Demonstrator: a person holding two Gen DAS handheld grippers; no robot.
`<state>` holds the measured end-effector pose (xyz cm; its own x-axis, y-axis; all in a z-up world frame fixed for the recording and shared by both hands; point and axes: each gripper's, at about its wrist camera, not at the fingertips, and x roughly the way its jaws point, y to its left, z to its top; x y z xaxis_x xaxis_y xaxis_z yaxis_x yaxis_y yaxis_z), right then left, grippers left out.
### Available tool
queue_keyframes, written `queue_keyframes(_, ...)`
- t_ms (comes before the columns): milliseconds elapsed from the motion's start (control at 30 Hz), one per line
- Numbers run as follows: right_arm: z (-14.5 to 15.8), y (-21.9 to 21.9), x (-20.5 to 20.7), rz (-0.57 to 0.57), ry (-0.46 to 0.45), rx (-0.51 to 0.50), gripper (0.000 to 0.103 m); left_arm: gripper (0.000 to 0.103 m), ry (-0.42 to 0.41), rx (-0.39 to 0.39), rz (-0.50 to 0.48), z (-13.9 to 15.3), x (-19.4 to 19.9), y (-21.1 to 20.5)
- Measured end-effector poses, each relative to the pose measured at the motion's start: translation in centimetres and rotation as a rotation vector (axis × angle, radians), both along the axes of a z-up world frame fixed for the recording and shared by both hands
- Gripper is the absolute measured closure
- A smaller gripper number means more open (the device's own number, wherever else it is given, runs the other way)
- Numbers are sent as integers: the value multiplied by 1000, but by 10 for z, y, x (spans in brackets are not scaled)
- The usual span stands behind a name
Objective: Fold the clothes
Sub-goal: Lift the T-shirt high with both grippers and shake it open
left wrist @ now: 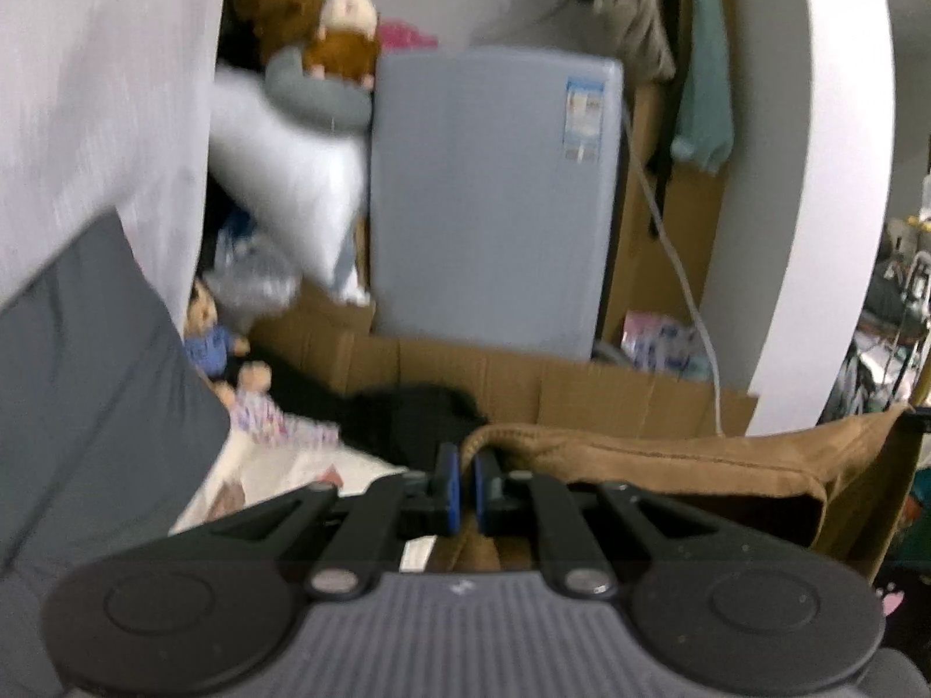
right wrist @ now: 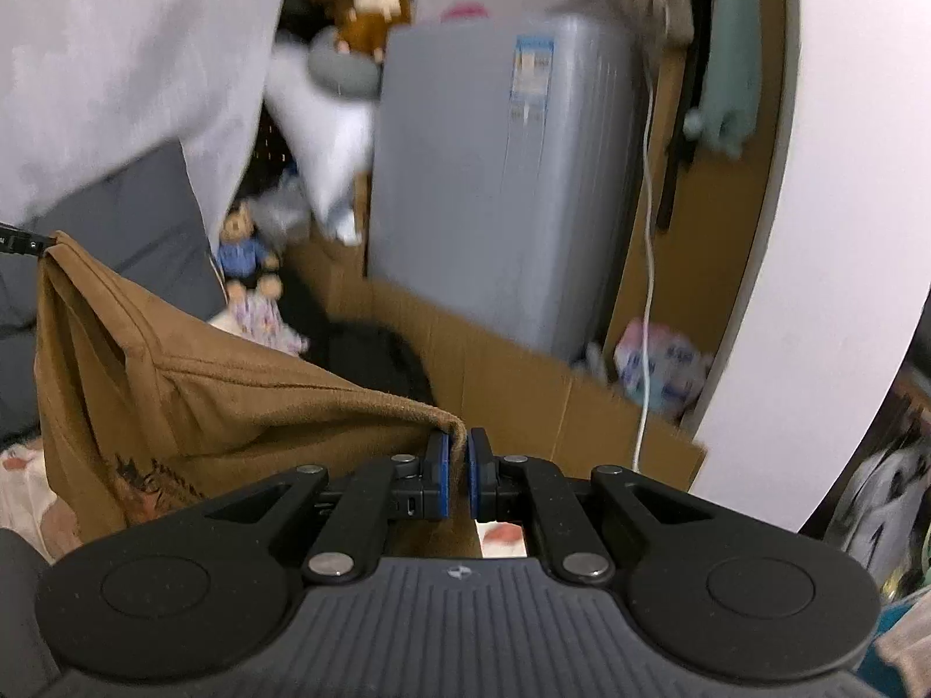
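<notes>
Garment [left wrist: 669,459], brown, held up in the air in the left wrist view. Left claw [left wrist: 464,480] pinched onto one top corner of it, blue pads [left wrist: 449,485] nearly together with the fabric edge between them. Top hem runs rightward from the claw to the far right, where a bit of the other claw's black tip [left wrist: 919,416] grips the opposite corner. Cloth sags a little in the middle and hangs down below the hem. Behind: cardboard box wall [left wrist: 523,378], grey-blue washing machine [left wrist: 494,198] with a label sticker, white cable [left wrist: 686,291] down its right side, plush toys [left wrist: 314,29] stacked top left, small doll [left wrist: 209,337] by a grey cushion [left wrist: 87,378], white curved wall [left wrist: 814,174] on the right. View is motion-blurred.

Right wrist view: right claw [right wrist: 459,465] clamped on the garment's [right wrist: 233,401] other top corner, blue pads [right wrist: 440,468] narrow with the folded hem tip between them. Fabric stretches left and up to the left claw's tip [right wrist: 23,244] at the left edge, which holds the far corner. A dark print [right wrist: 145,477] shows low on the cloth. Garment hangs in front of a bed with patterned bedding [right wrist: 23,477], not lying flat on it. Same washing machine [right wrist: 500,186], cardboard [right wrist: 512,384], cable [right wrist: 649,232], plush toys [right wrist: 366,0], doll [right wrist: 244,250] behind. Teal clothing [right wrist: 727,87] hangs upper right.
</notes>
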<state>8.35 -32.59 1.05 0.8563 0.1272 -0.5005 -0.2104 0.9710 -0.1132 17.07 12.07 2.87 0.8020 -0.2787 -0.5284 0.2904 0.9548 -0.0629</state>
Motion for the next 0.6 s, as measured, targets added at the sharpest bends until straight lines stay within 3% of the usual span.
queue_keyframes(267,-75,-3,64,-22,144,19,96,97,124,32,4,-63,68,26)
queue_keyframes(467,-130,-6,113,-42,243,40,96,97,221,33,7,-107,116,18)
queue_keyframes(600,-162,-9,146,-60,282,64,96,97,266,84,-8,-130,148,5)
